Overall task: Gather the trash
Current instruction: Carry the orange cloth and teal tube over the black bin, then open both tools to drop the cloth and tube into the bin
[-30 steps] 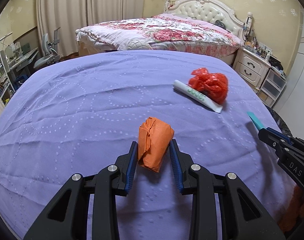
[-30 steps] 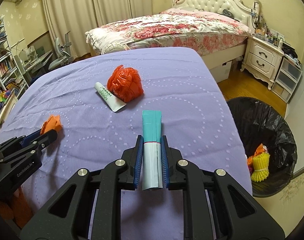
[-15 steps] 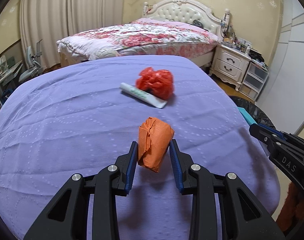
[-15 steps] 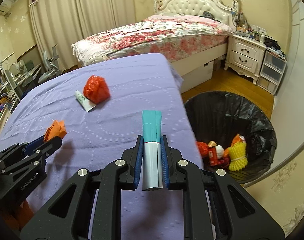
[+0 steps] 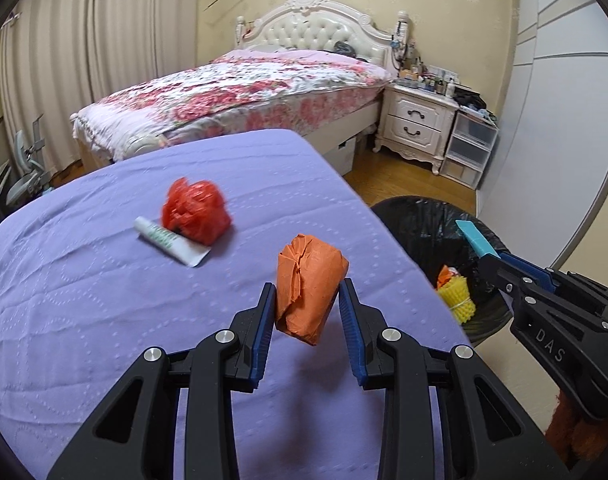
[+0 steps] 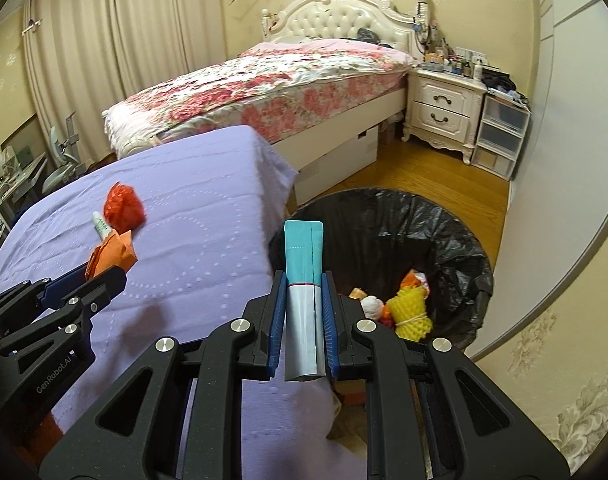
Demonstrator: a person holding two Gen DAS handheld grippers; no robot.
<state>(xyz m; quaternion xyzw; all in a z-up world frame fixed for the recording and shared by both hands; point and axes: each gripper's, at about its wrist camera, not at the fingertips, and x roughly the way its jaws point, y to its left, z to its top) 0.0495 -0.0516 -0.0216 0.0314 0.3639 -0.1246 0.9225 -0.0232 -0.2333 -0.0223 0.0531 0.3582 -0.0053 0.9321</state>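
Note:
My left gripper (image 5: 307, 294) is shut on a crumpled orange paper wad (image 5: 307, 286), held above the purple tablecloth (image 5: 104, 312) near its right edge. My right gripper (image 6: 303, 286) is shut on a flat teal and grey packet (image 6: 303, 280), held over the table's corner beside the black-lined trash bin (image 6: 455, 236). In the left wrist view the right gripper (image 5: 491, 258) reaches toward the bin (image 5: 419, 224). A red plastic bag wad (image 5: 196, 210) and a white tube (image 5: 170, 240) lie on the cloth. The bin holds a yellow foam net (image 6: 409, 312) and other scraps.
A bed with a floral cover (image 6: 272, 76) stands behind the table. A white nightstand (image 6: 443, 108) and clear plastic drawers (image 6: 499, 136) line the far wall. Wooden floor (image 6: 415, 172) lies between bed and bin. A pale wall panel (image 5: 563, 140) rises right of the bin.
Both grippers have swung to the right with their loads. The bin has come into the left wrist view and moved closer under the right gripper; the red bag and tube shifted left.

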